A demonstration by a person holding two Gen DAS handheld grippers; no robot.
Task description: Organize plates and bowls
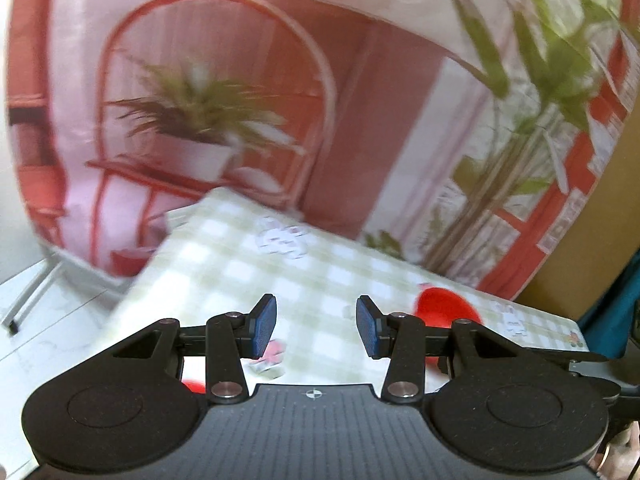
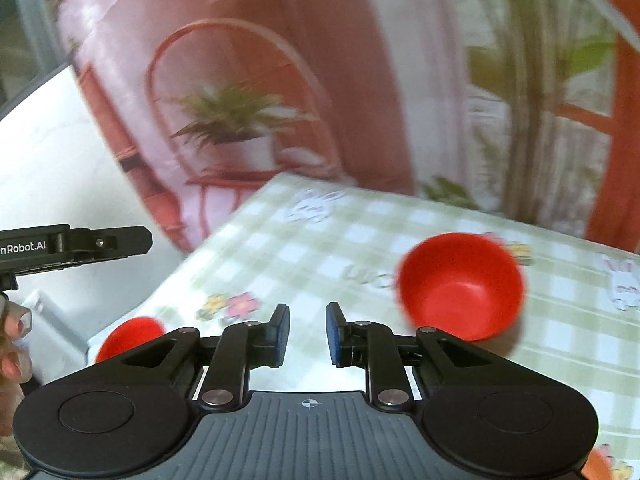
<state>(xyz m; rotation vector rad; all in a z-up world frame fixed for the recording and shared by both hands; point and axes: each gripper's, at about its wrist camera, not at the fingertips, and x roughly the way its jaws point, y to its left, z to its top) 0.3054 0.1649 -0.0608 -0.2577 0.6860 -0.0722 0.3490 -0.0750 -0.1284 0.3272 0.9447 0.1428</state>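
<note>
Both tools are standing empty above the bench (image 2: pixel 360 240), which is wearing a green-and-white checked cloth. In the left wrist view the left tool (image 1: pixel 316 326) is showing a clear gap between its blue pads (image 1: pixel 264 330), with only cloth behind it. In the right wrist view the right tool (image 2: pixel 307 334) is holding its pads closer together, still parted, and nothing is sitting between them either.

A red bowl (image 2: pixel 460 286) is resting upright on the cloth, ahead and to the right of the right tool, apart from it. The same bowl seems to be peeking out behind the left tool's right finger in the left wrist view. A second red piece (image 2: pixel 130 336) is lying near the bench's left edge, half hidden by the right tool's body; whether it is a plate or a bowl I cannot tell.

Judging by the blur and the empty tools, this is looking like a moment between grasps, with nothing being carried. The next move is probably calling for one tool to be lowered over a rim of the red bowl, with one pad inside and one outside.

Lettering on the black device (image 2: pixel 72 246) at the left of the right wrist view is reading "nRobot.AI", cut off at the edge. Partly hidden grey letters are printed on the cloth beside the bowl, too blurred to read.
</note>
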